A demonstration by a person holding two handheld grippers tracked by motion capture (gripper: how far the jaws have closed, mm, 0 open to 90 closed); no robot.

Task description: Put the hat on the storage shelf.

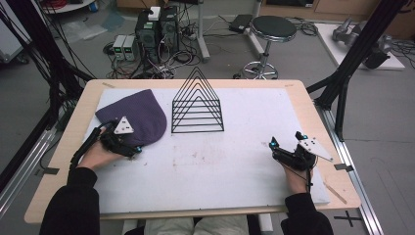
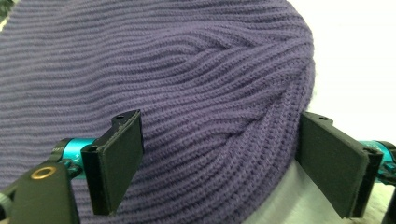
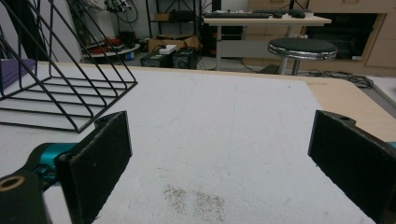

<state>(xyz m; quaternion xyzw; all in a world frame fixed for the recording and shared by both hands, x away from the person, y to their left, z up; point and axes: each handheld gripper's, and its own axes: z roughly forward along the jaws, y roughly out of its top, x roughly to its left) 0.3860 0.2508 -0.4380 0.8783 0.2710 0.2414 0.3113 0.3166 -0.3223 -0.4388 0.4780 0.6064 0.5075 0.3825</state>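
The purple knit hat [image 1: 136, 116] lies at the table's [image 1: 293, 98] left; the left gripper [image 2: 219, 158] has its jaws spread around its edge, the right gripper's [image 3: 219, 163] jaws spread over bare mat

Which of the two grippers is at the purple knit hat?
The left gripper, open, its jaws straddling the edge of the purple knit hat. The right gripper, also open, sits over bare white mat, far from the hat.

Rack: black wire rack [image 1: 197, 104] upright mid-table on the white mat [image 1: 235, 161].
Floor beyond: round black stool [image 1: 273, 28], computer boxes [image 1: 156, 29], tangled cables.
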